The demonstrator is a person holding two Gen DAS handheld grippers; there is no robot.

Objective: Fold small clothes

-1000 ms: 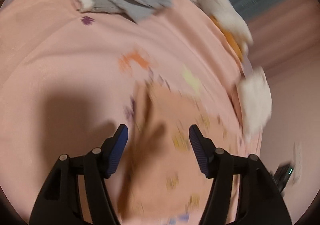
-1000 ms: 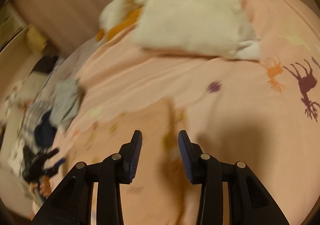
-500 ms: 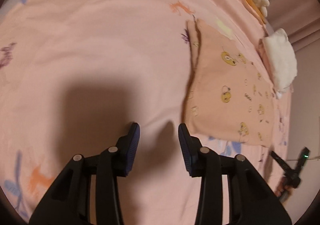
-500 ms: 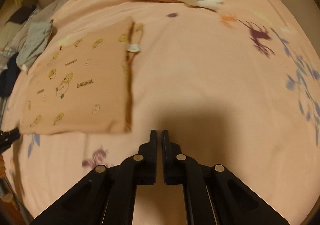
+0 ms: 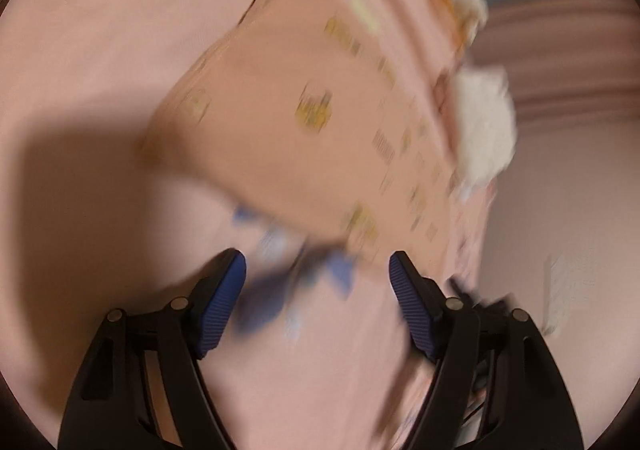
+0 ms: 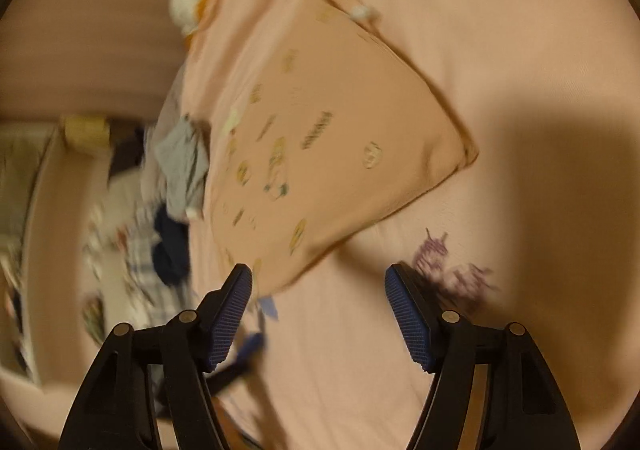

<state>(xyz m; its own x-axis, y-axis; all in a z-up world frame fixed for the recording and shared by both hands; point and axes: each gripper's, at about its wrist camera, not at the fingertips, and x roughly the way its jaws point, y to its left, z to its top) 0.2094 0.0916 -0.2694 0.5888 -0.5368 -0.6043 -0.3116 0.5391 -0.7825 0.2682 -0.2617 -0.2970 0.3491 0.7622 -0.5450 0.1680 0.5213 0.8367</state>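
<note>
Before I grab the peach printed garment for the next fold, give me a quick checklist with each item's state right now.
1. Left gripper open and empty: ok.
2. Right gripper open and empty: ok.
3. Peach printed garment lying flat on the pink bedsheet: ok, as far as the blur shows.
4. Near edge of the garment ahead of both grippers, not yet between the fingers: ok.
5. Nothing resting on the garment: ok; the grey clothes lie beside it.
6. Folded edges lined up: cannot tell, both views are motion-blurred.
</note>
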